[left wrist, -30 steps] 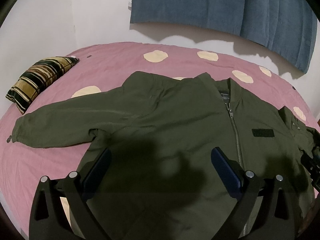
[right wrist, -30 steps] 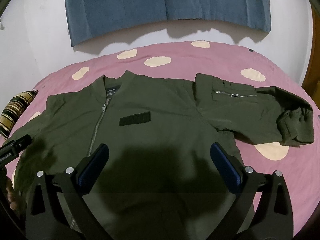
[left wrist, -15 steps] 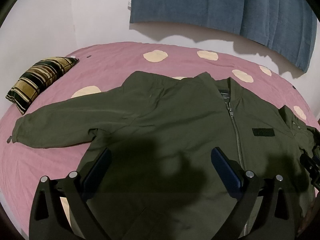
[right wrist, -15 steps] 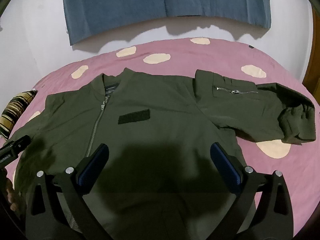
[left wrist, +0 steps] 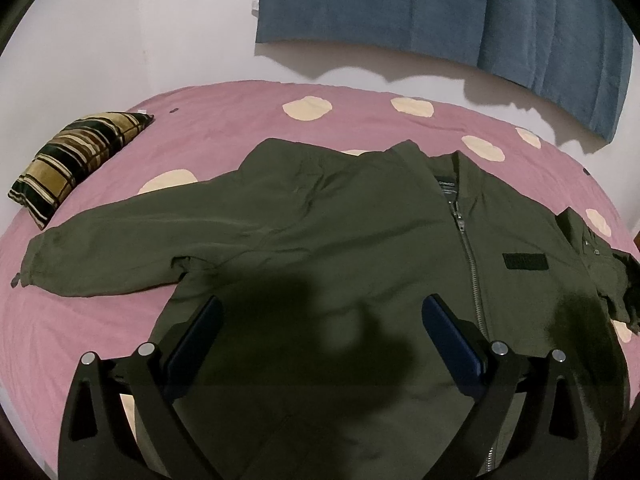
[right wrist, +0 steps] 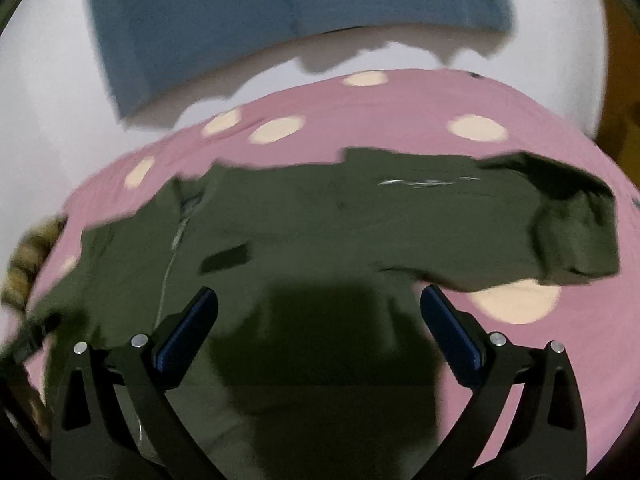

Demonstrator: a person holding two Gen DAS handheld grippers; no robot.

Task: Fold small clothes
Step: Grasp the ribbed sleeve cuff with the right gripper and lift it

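Left wrist view: the left gripper (left wrist: 320, 332) is hovering over the lower front of the green jacket (left wrist: 340, 248), its tongs spread wide and pinching nothing.
Jacket: it is lying zipped and face up on the pink bedspread (left wrist: 240, 120), collar pointing toward the wall, probably spread flat so the sleeves can be folded in first.
Near sleeve: the sleeve (left wrist: 112, 248) on this side is stretching straight out toward the striped pillow (left wrist: 76, 160), cuff resting on bare bedspread.
Only here: the zipper (left wrist: 466, 248) and chest patch (left wrist: 524, 262) are showing sharply; the blue curtain (left wrist: 440, 12) is hanging on the wall behind.
Right wrist view: the right gripper (right wrist: 320, 330) is hanging above the jacket (right wrist: 320, 220), tongs likewise spread and empty; the picture is smearing, so I judge this hand is swinging toward the far sleeve.
Only here: the other sleeve (right wrist: 500, 220) is lying bent, its cuff end doubled over near a cream dot on the bedspread (right wrist: 400, 100), with a small pocket zip faintly visible.
Hidden: the jacket's hem is sitting under both tools' shadows, so its edge is hard to read.
Progress: no fold is made yet, judging by the open layout.
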